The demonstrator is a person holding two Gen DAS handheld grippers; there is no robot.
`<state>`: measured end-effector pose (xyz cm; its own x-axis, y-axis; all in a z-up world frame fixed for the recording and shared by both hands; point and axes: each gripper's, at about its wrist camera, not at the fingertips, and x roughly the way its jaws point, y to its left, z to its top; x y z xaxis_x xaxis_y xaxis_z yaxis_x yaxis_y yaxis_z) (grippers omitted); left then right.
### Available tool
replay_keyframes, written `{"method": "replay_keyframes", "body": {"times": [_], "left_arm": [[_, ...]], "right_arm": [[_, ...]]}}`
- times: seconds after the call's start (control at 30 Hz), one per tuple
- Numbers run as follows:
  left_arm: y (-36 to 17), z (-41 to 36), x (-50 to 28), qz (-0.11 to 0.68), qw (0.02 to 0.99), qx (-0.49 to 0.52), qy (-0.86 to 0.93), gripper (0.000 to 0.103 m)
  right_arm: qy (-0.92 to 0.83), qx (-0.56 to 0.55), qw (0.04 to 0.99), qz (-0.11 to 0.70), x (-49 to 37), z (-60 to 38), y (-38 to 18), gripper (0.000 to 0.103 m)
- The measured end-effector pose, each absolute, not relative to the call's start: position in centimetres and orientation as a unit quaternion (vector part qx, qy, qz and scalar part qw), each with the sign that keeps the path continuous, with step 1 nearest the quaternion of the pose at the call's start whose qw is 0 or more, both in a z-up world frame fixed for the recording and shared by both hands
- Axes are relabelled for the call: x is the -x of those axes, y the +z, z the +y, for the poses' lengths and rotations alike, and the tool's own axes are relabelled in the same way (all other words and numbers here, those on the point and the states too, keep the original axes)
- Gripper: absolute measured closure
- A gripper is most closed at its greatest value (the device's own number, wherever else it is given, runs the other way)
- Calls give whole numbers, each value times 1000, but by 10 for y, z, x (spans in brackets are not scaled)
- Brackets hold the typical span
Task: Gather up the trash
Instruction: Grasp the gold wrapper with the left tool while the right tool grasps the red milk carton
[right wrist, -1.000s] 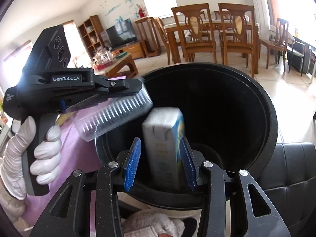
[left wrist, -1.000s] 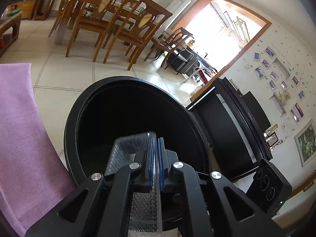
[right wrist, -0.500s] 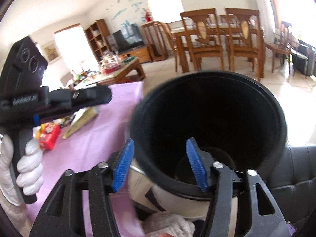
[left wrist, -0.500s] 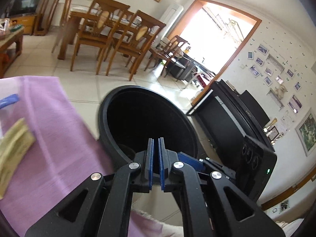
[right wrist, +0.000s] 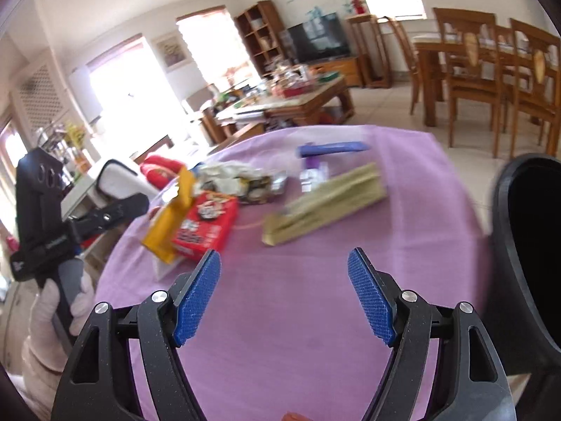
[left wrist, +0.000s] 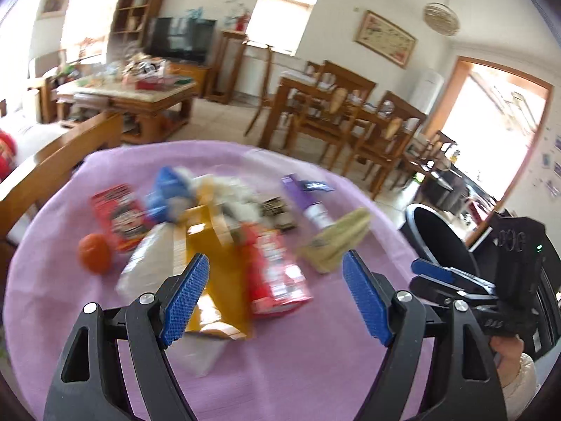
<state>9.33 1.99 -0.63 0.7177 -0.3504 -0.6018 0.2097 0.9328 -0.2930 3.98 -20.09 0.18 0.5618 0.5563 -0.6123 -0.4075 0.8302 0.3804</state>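
Now we hold both claws empty over the table. Our left gripper [left wrist: 275, 294] has its blue pads spread wide; the jaws have just been opening, and nothing is clamped between them. Through the gap, in the left wrist view, we see the litter lying on the purple tablecloth [left wrist: 315, 368]: a yellow pouch [left wrist: 217, 263] straight ahead, a red packet [left wrist: 277, 273] touching its right side, and a pale plastic wrapper [left wrist: 154, 256] along its left. Farther out lie an orange fruit [left wrist: 94, 253], a second red packet [left wrist: 117, 215], a blue-and-white bag [left wrist: 171, 189], some crumpled white paper [left wrist: 235, 193], a purple tube [left wrist: 308, 196] and a flattened greenish carton [left wrist: 336, 242]. All of it is blurred, so we cannot read any labels. Our right gripper [right wrist: 284, 294] is likewise parted, its jaws having just been opening too, with only bare cloth between the pads. From the right wrist view the greenish carton lies ahead of that claw, and the yellow pouch and red packet sit to the left. The black trash bin [right wrist: 519, 263] stands at the table's right edge, just beside the right gripper, its dark mouth facing us. A gloved hand [right wrist: 52, 319] grips the left tool's handle at the frame's left side.
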Motion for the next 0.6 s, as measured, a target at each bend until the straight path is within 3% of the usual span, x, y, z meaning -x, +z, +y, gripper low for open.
{"method": "replay_keyframes", "body": {"times": [0.17, 0.23, 0.33, 0.5, 0.6], "left_arm": [[-36, 42, -104, 386, 905, 98, -153, 27], [-47, 44, -109, 395, 900, 96, -159, 33], [-56, 46, -117, 399, 897, 94, -164, 46], [-65, 54, -117, 407, 895, 94, -155, 79], [-67, 63, -118, 409, 891, 106, -165, 86]], "right_arm": [[294, -99, 857, 412, -56, -135, -9, 28], [292, -106, 851, 424, -62, -121, -13, 28], [278, -115, 851, 431, -70, -104, -18, 28], [259, -132, 852, 436, -81, -104, -24, 28], [256, -130, 849, 443, -87, -96, -29, 28]]}}
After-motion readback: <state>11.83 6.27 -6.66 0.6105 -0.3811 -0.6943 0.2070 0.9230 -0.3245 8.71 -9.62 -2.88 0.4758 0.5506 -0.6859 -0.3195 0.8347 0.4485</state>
